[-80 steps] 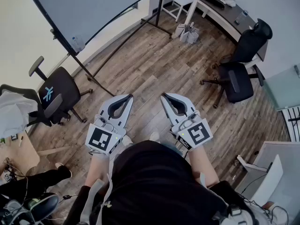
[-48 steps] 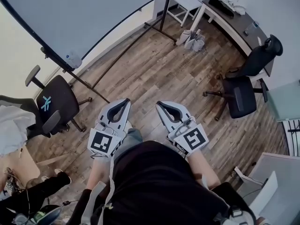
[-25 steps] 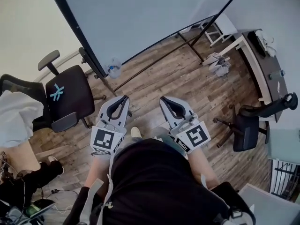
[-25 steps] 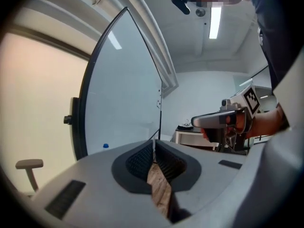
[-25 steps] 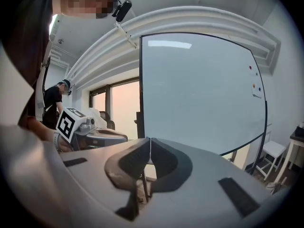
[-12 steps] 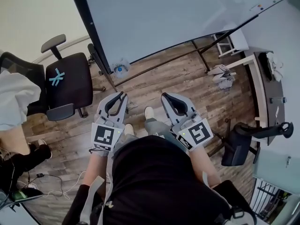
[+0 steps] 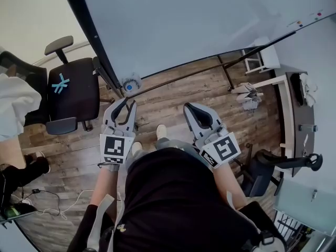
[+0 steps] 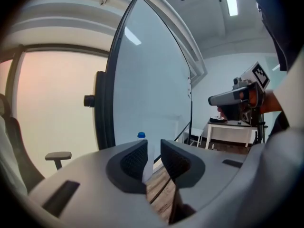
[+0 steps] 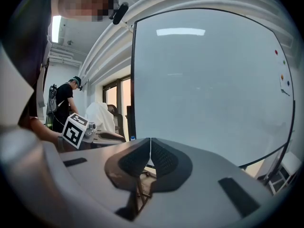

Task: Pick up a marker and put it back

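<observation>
I make out no marker for certain; a few small coloured spots (image 7: 299, 22) sit near the right edge of the big whiteboard (image 7: 199, 20), too small to tell what they are. My left gripper (image 7: 126, 103) is held at waist height, pointing at the board's left leg. Its jaws are opening, and the left gripper view shows a narrow gap with nothing in it (image 8: 154, 144). My right gripper (image 7: 190, 108) is level with it and points at the board; its jaws (image 9: 150, 140) are shut and empty.
A bottle with a blue cap (image 7: 130, 84) stands by the board's foot. A black office chair (image 7: 71, 91) is at the left. At the right are a white stool (image 7: 262, 59), a desk (image 7: 294, 104) and another chair (image 7: 262, 164). Another person (image 9: 64, 101) stands behind.
The view has swung towards the whiteboard, which now fills the top. Both grippers came nearer its foot. The left jaws, shut a second ago, have parted; the right jaws stay shut.
</observation>
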`<state>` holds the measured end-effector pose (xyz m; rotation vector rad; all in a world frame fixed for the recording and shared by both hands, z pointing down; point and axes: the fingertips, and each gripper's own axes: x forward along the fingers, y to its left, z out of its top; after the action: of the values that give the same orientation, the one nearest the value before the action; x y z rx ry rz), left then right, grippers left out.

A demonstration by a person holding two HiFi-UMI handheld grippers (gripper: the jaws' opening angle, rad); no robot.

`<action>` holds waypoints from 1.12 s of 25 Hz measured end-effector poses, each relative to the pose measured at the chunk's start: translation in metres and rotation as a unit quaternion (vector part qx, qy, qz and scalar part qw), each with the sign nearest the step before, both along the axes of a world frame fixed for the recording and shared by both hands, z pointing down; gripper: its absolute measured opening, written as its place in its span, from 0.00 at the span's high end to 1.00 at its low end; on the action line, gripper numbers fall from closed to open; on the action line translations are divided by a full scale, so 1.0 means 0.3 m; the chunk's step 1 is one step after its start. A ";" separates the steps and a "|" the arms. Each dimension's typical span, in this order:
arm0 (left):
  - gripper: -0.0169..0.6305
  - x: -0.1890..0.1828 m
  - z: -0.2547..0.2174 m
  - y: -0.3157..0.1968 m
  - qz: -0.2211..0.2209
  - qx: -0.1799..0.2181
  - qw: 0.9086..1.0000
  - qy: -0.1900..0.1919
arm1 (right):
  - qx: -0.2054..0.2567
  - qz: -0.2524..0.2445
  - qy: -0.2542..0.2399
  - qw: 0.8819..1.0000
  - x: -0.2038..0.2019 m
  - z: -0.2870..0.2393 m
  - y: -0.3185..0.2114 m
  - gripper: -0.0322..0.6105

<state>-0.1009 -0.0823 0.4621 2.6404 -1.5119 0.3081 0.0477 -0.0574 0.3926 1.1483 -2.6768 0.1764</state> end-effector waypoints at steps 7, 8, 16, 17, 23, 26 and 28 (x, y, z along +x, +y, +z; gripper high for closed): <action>0.81 -0.019 0.055 -0.072 -0.034 -0.019 0.999 -0.007 | -0.005 -0.004 -0.004 1.000 0.037 0.005 -0.065 0.92; 0.81 -0.021 0.061 -0.081 -0.036 -0.019 0.999 -0.009 | -0.006 -0.006 -0.004 1.000 0.038 0.008 -0.072 0.92; 0.80 -0.025 0.094 -0.137 -0.053 -0.027 0.998 -0.010 | -0.009 -0.013 0.000 1.000 0.041 0.017 -0.109 0.92; 0.80 -0.026 0.094 -0.142 -0.056 -0.027 0.998 -0.009 | -0.010 -0.012 0.000 1.000 0.043 0.018 -0.112 0.92; 0.85 -0.021 0.094 -0.157 -0.056 -0.022 0.998 -0.012 | -0.015 -0.006 -0.001 1.000 0.059 0.030 -0.119 0.92; 0.86 -0.017 0.093 -0.161 -0.053 -0.021 0.998 -0.016 | -0.015 -0.002 -0.002 1.000 0.066 0.031 -0.120 0.92; 0.86 -0.014 0.087 -0.163 -0.051 -0.020 0.998 -0.016 | -0.015 0.000 -0.004 1.000 0.070 0.029 -0.120 0.92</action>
<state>-0.1051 -0.1313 0.4882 2.5288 -1.6255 0.3720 0.0689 -0.0933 0.4012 1.1399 -2.6729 0.2209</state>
